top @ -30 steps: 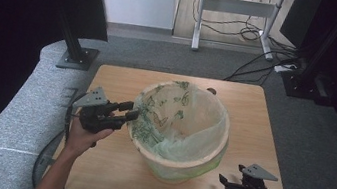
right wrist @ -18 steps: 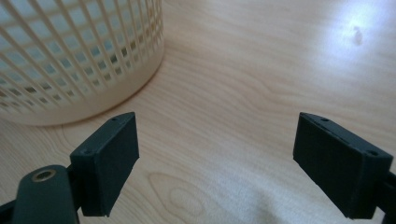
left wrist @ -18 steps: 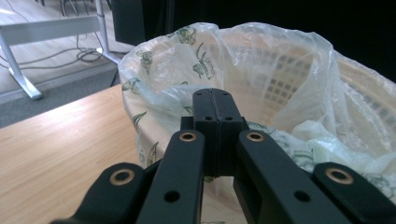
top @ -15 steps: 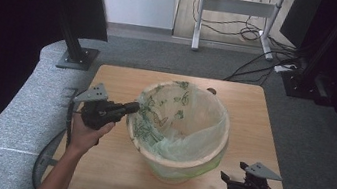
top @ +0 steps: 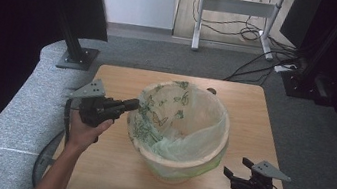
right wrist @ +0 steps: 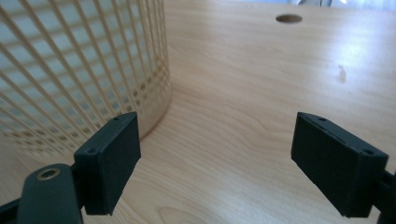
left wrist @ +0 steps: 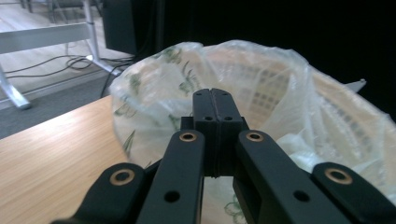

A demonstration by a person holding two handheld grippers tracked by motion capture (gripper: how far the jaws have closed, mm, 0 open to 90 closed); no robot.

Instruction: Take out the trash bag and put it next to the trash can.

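Pinching the thin, crinkled, leaf-printed plastic bag (top: pixel 172 120) at the round lattice basket's (top: pixel 196 167) left rim mid-table, the left gripper (top: pixel 130 104) is closed, its grip point hidden, while the right gripper (top: pixel 238 168) gapes empty.

The left gripper (top: pixel 130 104), seen to the left of the lined basket (top: pixel 182 127), is a blocky black body topped by a grey three-cornered plate, with a black cable looping down behind the bare forearm; no sleeve shows on that arm. In the left gripper view its two black arms each carry brass-coloured rivets and small round holes, and its flat black pads have tiny screw recesses near their tips. The right gripper (top: pixel 237 169), to the right of the basket, is black too, with its own grey plate, a black cable curling at the wrist, and square matte pads.
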